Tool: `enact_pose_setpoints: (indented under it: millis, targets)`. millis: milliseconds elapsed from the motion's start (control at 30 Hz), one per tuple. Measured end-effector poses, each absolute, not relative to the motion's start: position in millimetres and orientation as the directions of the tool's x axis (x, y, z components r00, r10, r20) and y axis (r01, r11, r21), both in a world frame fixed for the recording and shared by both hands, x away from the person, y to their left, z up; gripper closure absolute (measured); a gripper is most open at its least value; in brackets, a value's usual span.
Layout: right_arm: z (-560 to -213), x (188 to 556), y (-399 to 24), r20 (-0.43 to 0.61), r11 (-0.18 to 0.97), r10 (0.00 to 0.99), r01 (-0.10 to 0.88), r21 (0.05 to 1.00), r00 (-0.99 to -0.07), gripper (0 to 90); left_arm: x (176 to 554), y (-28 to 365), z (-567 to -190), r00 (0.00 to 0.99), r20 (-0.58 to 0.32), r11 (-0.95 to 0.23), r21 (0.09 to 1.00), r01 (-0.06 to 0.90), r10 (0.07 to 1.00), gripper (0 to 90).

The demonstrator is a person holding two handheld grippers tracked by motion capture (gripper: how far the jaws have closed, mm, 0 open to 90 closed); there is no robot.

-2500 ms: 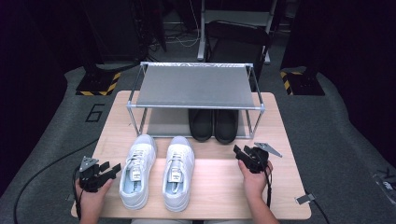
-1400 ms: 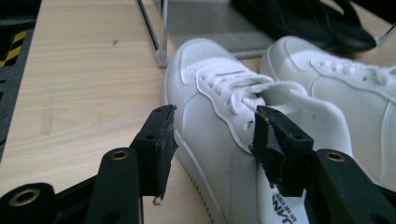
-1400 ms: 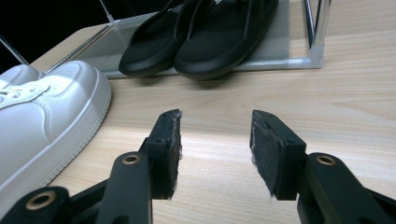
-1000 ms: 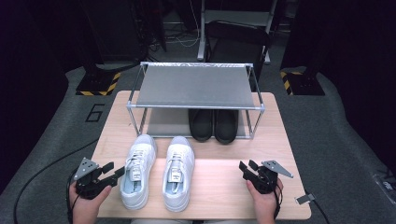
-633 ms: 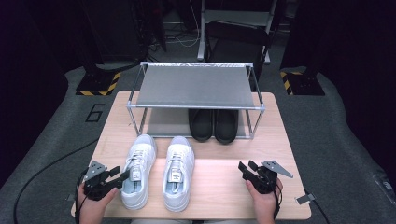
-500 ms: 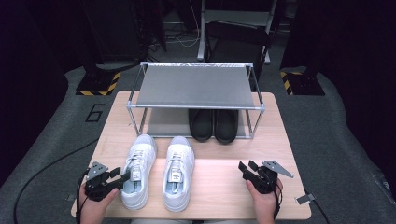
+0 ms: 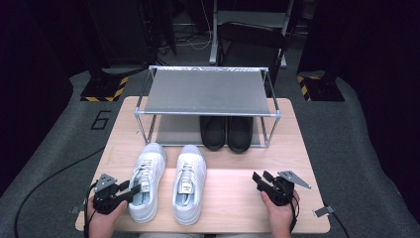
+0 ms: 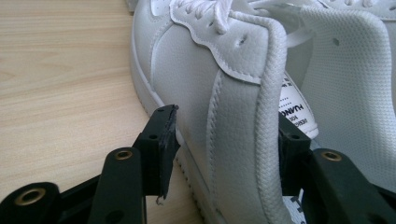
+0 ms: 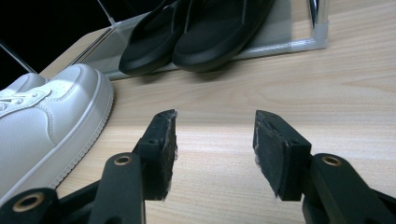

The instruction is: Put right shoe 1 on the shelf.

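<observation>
Closing since a second ago, the left claw (image 8: 219,154) now straddles the left white sneaker's (image 7: 144,186) padded collar, pads not yet pressing; light, soft-sided; grip that stiffer heel rim; right claw (image 9: 212,149) open, empty.

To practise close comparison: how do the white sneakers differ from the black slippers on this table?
The white sneakers are laced and closed; the black slippers are open-backed and laceless. The sneakers stand on the open table; the slippers sit under the metal rack. Both pairs stand side by side, toes pointing away.

two sneakers (image 7: 168,183) lie side by side before the rack (image 7: 205,91), slippers (image 7: 227,133) beneath it.
</observation>
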State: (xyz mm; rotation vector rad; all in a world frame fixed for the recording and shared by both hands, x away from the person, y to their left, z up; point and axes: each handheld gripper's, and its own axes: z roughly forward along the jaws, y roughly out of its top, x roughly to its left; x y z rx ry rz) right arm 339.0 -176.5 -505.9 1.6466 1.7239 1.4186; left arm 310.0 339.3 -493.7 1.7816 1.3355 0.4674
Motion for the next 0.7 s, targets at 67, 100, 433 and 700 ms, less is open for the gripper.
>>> enact_pose_setpoints:
  millis: [67,100,433,700]
  targets:
    - [-506.1,338.8,-176.3,0.365,-0.188,0.897,0.532,0.826,-0.249,48.8,310.1,338.3,-493.5,0.36,-0.19,-0.076,0.789,0.609,0.914,53.2]
    - [-506.1,339.0,-176.1,0.368,-0.193,0.897,0.533,0.824,-0.244,48.7,310.3,338.0,-493.2,0.357,-0.202,-0.071,0.779,0.622,0.912,53.5]
    - [-509.1,340.3,-175.4,0.371,-0.189,0.894,0.54,0.82,-0.251,47.9,312.6,339.3,-493.0,0.344,-0.225,-0.053,0.764,0.642,0.912,56.3]
    - [-509.8,340.5,-175.4,0.379,-0.2,0.894,0.542,0.816,-0.241,47.6,309.8,334.8,-491.4,0.321,-0.192,-0.059,0.773,0.632,0.928,62.5]
